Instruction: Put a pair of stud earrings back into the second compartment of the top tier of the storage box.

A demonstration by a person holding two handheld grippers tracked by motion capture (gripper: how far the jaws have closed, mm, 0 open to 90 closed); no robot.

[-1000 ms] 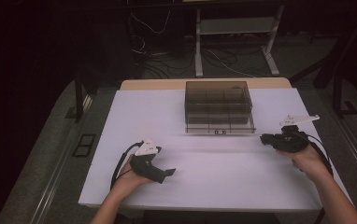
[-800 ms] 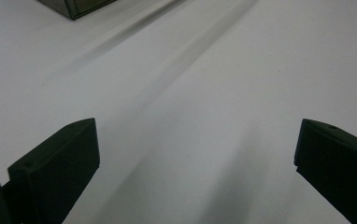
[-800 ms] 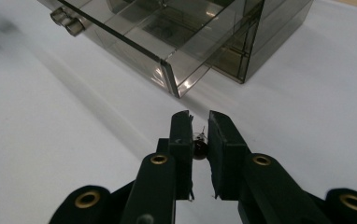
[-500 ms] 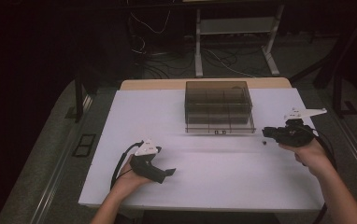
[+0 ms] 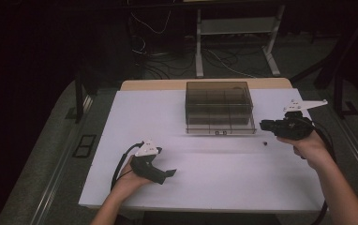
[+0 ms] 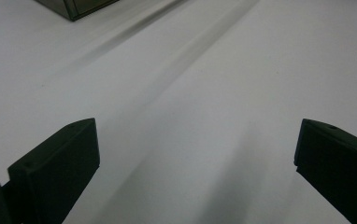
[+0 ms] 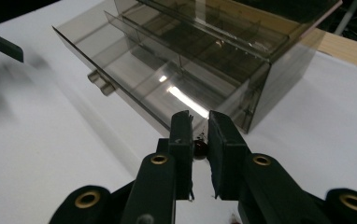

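Right gripper [image 7: 200, 133] has lifted off the table since the earlier frame — jaws nearly closed on a small dark bead [image 7: 200, 148], near the drawer box's [image 5: 220, 107] right front corner. Bead looks light, hard, slippery; pinch across its middle. Left gripper [image 6: 195, 154] wide open, empty.

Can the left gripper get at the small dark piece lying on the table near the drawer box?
Probably yes. The left gripper is open, and bare table lies between it and the small dark piece. The right gripper, shut on a small dark bead, hovers close above.
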